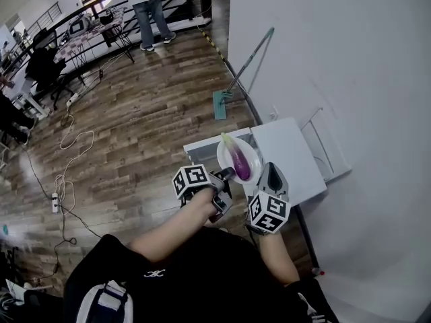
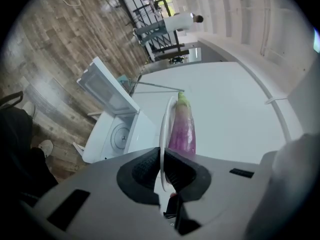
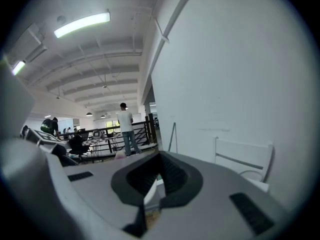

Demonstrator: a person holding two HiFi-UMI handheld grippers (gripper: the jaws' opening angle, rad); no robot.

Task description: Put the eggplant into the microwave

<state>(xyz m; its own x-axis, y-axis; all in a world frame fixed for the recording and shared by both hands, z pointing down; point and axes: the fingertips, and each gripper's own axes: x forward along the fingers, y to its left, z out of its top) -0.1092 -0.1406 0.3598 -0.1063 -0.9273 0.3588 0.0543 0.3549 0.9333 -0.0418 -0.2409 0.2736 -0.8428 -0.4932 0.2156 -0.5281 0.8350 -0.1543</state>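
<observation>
Wall: the white wall fills the right half of the head view, and the microwave stands against it, so any approach has to come from the wooden floor side.
Microwave: the white box sits at centre right of the head view. In the left gripper view its door is swung open at left of centre and the round turntable is bare, so the cavity looks ready to be loaded.
Left hand-held gripper: the left hand-held gripper is clamped on the near rim of the plate, the pads pinching the thin edge, so the food itself is never touched.
Right hand-held gripper: the right hand-held gripper has its jaws drawn in on a white edge, most likely the same rim. Two grips would keep the dish level.
Plate: the white plate is held in the air at the middle of the head view, over the microwave's front edge, serving as a carrier.
Eggplant: the purple eggplant lies lengthwise on the plate with its green stem end pointing away. It is not yet inside; my guess is that plate and all must still come down to the opening.
</observation>
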